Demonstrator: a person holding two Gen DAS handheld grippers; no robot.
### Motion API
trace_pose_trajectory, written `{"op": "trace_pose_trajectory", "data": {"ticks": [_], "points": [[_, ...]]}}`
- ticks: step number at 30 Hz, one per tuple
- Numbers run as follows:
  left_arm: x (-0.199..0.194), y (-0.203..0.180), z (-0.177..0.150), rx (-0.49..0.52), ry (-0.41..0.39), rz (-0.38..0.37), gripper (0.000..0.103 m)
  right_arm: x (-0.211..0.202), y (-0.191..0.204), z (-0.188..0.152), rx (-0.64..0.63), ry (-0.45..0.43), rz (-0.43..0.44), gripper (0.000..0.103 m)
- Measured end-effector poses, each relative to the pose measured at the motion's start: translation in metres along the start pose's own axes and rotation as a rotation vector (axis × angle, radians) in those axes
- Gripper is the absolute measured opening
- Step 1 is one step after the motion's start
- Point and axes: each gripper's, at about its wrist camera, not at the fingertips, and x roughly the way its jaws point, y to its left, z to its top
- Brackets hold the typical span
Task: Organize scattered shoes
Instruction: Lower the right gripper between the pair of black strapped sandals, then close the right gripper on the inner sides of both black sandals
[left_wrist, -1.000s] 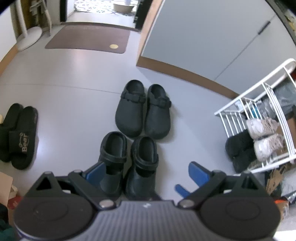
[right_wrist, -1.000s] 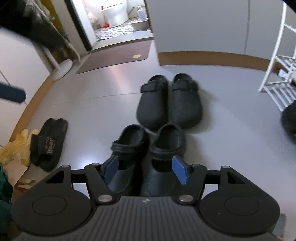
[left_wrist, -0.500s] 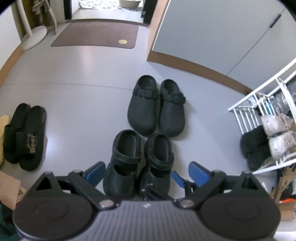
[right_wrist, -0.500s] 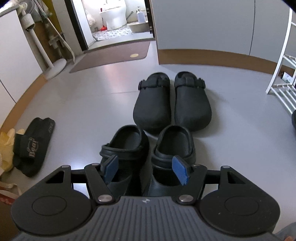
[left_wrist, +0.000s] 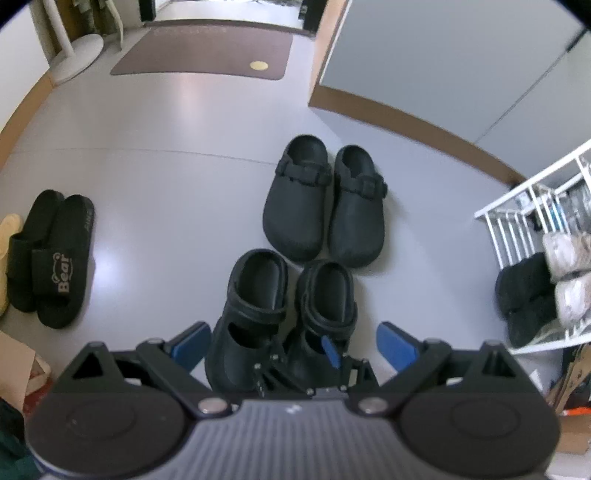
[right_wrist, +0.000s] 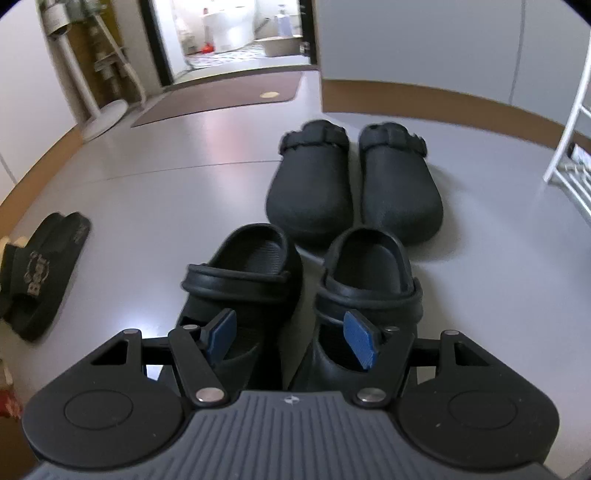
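Observation:
A pair of black strap clogs (left_wrist: 280, 306) stands side by side on the grey floor, also in the right wrist view (right_wrist: 295, 295). A larger pair of black clogs (left_wrist: 325, 203) stands just beyond them, toes towards me (right_wrist: 354, 184). My right gripper (right_wrist: 291, 338) hangs low over the strap clogs, its blue pads open above their toe parts, holding nothing. It also shows in the left wrist view (left_wrist: 295, 362). My left gripper (left_wrist: 295, 345) is open wide and empty, higher up, behind the right one.
Black "Bear" slides (left_wrist: 51, 254) lie on the floor at the left (right_wrist: 37, 273). A white wire shoe rack (left_wrist: 535, 236) with shoes on it stands at the right. A brown mat (left_wrist: 203, 59) lies by the far doorway. A fan base (right_wrist: 103, 118) stands by the left wall.
Both grippers have drawn back and risen a little from the strap clogs. The right gripper has come into the left wrist view. Jaws are unchanged.

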Motion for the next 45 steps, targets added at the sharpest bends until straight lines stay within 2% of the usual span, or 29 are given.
{"op": "trace_pose_trajectory", "data": {"ticks": [4, 7, 10, 13, 17, 22, 29, 34, 39, 45], "points": [[0.006, -0.010, 0.001, 0.030, 0.011, 0.005, 0.098, 0.001, 0.014, -0.007, -0.052, -0.010, -0.003, 0.070], [0.011, -0.012, 0.002, 0.038, 0.015, 0.019, 0.098, 0.009, 0.026, -0.012, -0.087, 0.015, -0.033, 0.070], [0.017, -0.011, 0.002, 0.027, 0.028, 0.036, 0.098, 0.016, 0.031, -0.015, -0.073, 0.036, -0.032, 0.070], [0.022, -0.012, 0.003, 0.016, 0.044, 0.030, 0.098, 0.017, 0.032, -0.017, -0.093, 0.031, -0.066, 0.071], [0.028, -0.018, 0.005, 0.031, 0.054, 0.030, 0.098, 0.024, 0.024, -0.015, -0.066, 0.052, -0.077, 0.075], [0.032, -0.023, 0.008, 0.038, 0.062, 0.022, 0.098, 0.038, 0.014, -0.013, -0.039, 0.095, -0.032, 0.077], [0.034, -0.028, 0.009, 0.051, 0.068, 0.012, 0.098, 0.035, 0.025, -0.016, -0.044, 0.122, -0.058, 0.077], [0.033, -0.026, 0.011, 0.043, 0.055, 0.020, 0.098, 0.035, 0.025, -0.012, -0.034, 0.171, -0.035, 0.077], [0.037, -0.025, 0.011, 0.039, 0.061, 0.017, 0.098, 0.045, 0.022, -0.009, -0.016, 0.158, -0.024, 0.077], [0.034, -0.022, 0.012, 0.039, 0.059, 0.008, 0.098, 0.050, 0.026, -0.007, -0.028, 0.131, -0.065, 0.073]]}}
